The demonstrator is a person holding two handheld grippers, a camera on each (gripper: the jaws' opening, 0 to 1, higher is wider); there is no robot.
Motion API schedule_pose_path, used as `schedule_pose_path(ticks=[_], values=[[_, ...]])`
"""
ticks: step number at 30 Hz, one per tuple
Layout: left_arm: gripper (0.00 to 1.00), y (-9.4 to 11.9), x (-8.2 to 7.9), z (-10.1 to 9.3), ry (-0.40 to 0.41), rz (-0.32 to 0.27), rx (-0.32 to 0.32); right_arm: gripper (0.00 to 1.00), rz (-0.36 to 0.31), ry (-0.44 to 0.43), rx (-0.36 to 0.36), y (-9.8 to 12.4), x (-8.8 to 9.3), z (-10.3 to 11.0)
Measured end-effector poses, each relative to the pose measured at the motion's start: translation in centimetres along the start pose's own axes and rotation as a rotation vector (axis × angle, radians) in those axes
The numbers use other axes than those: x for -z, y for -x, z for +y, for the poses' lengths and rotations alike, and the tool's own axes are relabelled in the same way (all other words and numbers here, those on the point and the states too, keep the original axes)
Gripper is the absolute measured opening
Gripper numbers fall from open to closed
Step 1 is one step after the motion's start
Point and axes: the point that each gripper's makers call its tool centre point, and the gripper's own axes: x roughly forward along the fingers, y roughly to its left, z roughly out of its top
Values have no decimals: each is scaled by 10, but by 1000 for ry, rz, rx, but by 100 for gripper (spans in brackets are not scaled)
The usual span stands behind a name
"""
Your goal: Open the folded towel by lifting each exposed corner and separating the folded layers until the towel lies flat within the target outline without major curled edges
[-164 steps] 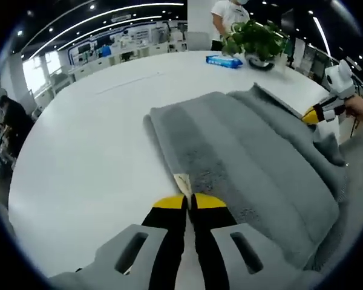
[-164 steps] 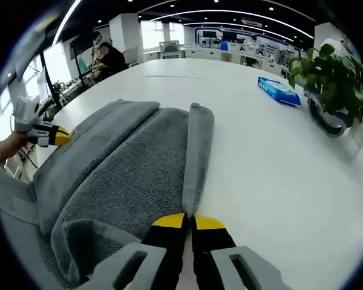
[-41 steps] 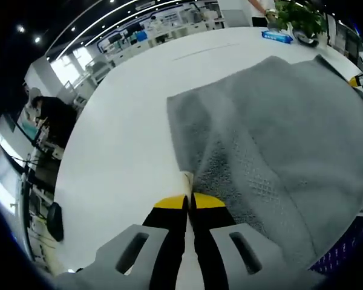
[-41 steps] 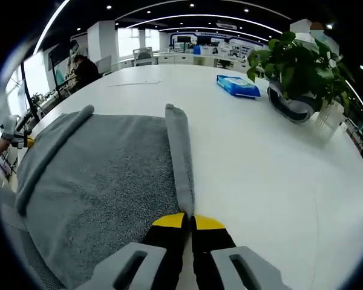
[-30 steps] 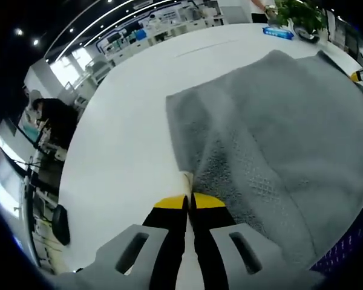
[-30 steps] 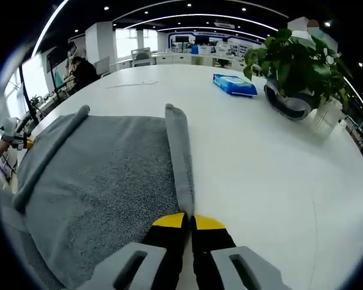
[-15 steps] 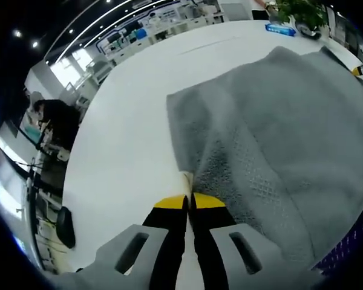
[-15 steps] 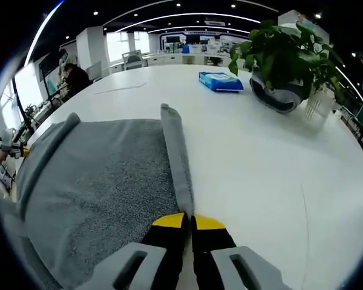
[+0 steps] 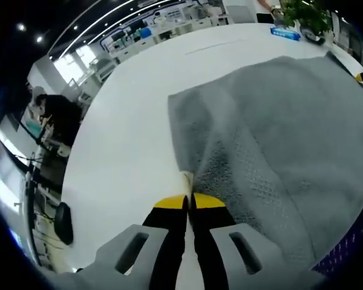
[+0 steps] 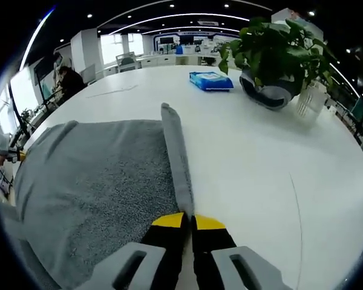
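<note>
Left gripper at the bottom centre of the left gripper view, yellow-tipped jaws pressed together, pinching a pale corner of the grey terry-cloth towel. Towel spreading from that corner up and to the right across the frame, draped in soft ridges over the round white table. At the far right edge, another yellow gripper tip just visible against the towel's border.

Over in the right gripper view: right gripper at the bottom centre, jaws likewise clamped tight, gripping the end of a rolled grey edge of the towel. Rolled edge running straight up the middle of the frame, flat cloth filling the left half, bare white table on the right. At the far left edge, a small glimpse of a hand with the other gripper at the towel's opposite border.

Upper right of that view: a leafy green potted plant in a dark round pot, and just left of it a blue flat packet lying on the table.
</note>
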Motion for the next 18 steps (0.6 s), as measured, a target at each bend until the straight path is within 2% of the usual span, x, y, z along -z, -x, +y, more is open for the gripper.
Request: schedule_pose_path(ticks=[7, 13, 15, 16, 17, 18], values=[[2, 1, 3, 3, 52, -28, -6, 0, -3, -19, 15, 2, 1, -1], [2, 0, 3, 3, 79, -34, -4, 1, -14, -52, -8, 2, 2, -2], [2, -1, 2, 2, 85, -32, -6, 1, -12, -21, -4, 2, 2, 0], [3, -1, 1, 1, 106, -38, -3, 1, -10, -8, 0, 1, 1, 0], [4, -2, -3, -5, 190, -67, 25, 1, -9, 24, 4, 1, 1, 1], [6, -2, -4, -4, 195, -76, 23, 1, -9, 34, 7, 1, 0, 1]])
